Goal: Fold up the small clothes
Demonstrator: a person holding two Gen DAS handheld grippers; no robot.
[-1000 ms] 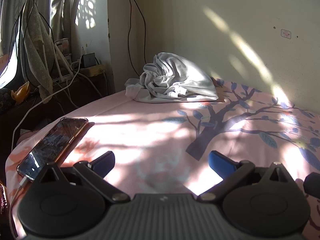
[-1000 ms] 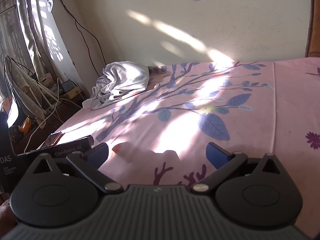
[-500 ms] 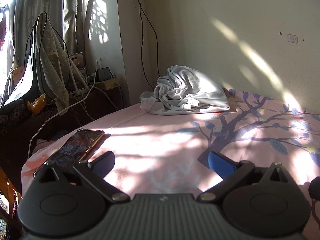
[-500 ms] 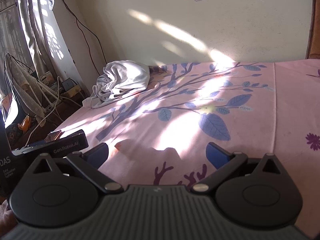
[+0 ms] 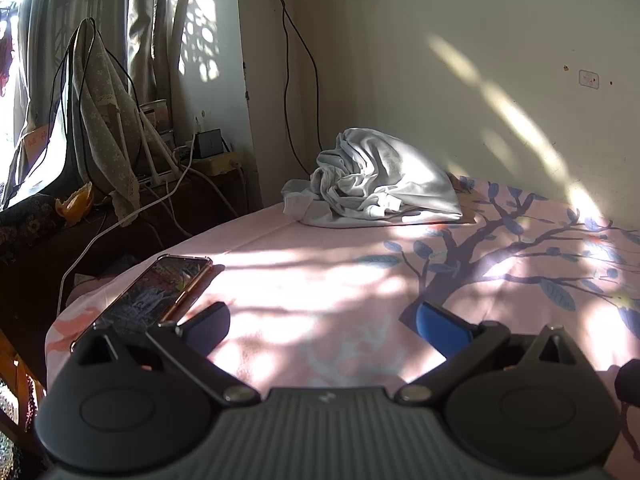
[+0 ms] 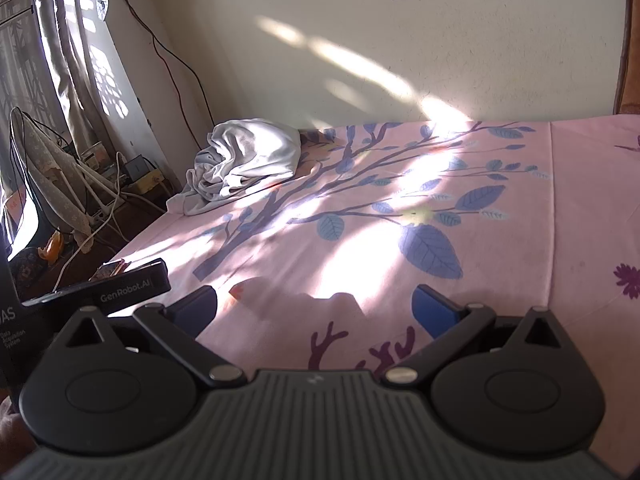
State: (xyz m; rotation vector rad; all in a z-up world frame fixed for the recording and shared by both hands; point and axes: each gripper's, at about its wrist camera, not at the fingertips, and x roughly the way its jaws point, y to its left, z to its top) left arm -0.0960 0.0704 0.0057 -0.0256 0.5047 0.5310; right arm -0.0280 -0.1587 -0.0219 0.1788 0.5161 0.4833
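Note:
A crumpled white garment [image 5: 376, 180] lies in a heap at the far corner of the pink bed, against the wall; it also shows in the right wrist view [image 6: 248, 164]. My left gripper [image 5: 320, 324] is open and empty, low over the near part of the bed, far from the garment. My right gripper [image 6: 314, 308] is open and empty too, over the near part of the bed. The body of the left gripper [image 6: 120, 286] shows at the left of the right wrist view.
A phone [image 5: 156, 292] lies on the bed's near left corner, just ahead of my left fingers. The pink sheet [image 6: 400, 208] has a blue tree print. Left of the bed are cables, a covered fan [image 5: 100, 120] and a dark shelf. The wall bounds the bed's far side.
The left gripper has drawn back and risen a little, so the garment and phone sit farther right and higher in its view. The right gripper has hardly moved.

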